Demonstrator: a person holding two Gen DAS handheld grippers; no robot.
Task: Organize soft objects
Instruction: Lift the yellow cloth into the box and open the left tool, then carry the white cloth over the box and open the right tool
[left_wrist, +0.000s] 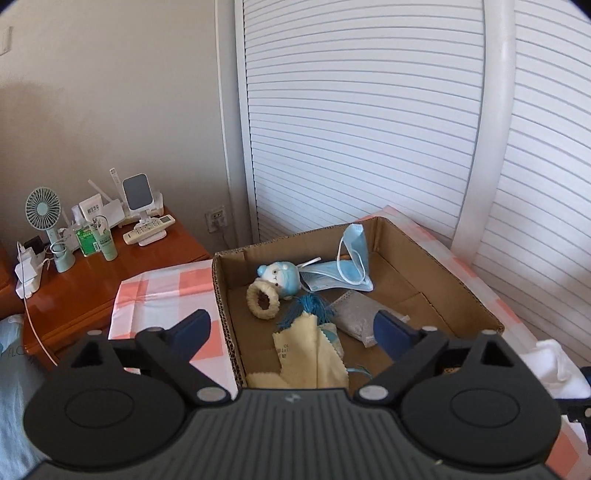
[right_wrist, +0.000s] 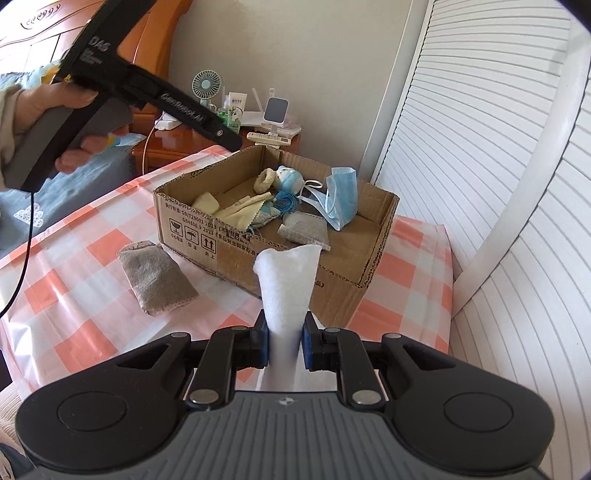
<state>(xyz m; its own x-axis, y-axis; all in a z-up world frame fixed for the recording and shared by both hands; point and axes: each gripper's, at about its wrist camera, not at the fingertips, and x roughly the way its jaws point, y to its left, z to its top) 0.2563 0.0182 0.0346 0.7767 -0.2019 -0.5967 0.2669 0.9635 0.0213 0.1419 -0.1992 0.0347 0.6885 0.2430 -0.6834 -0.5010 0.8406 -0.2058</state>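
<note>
An open cardboard box (left_wrist: 221, 295) (right_wrist: 192, 229) stands on a pink-checked cloth. Inside lie a blue face mask (left_wrist: 354, 254) (right_wrist: 341, 199), a blue plush toy (left_wrist: 280, 277), a cream fuzzy ring (left_wrist: 263, 300), a blue tassel (left_wrist: 310, 308), a yellow cloth (left_wrist: 310, 350) and a grey sachet (left_wrist: 354, 317). My left gripper (left_wrist: 291, 325) hangs open above the box's near left part, holding nothing. My right gripper (right_wrist: 284, 343) is shut on a white cloth (right_wrist: 288, 280), in front of the box's near wall. A second grey sachet (right_wrist: 155, 273) lies on the table, left of the box.
A wooden nightstand (left_wrist: 92, 280) to the left carries a small fan (left_wrist: 42, 210), bottles, a remote and chargers. White louvred doors (left_wrist: 369, 129) rise behind and to the right of the table. A person's hand (right_wrist: 48, 107) grips the left tool above the table's left side.
</note>
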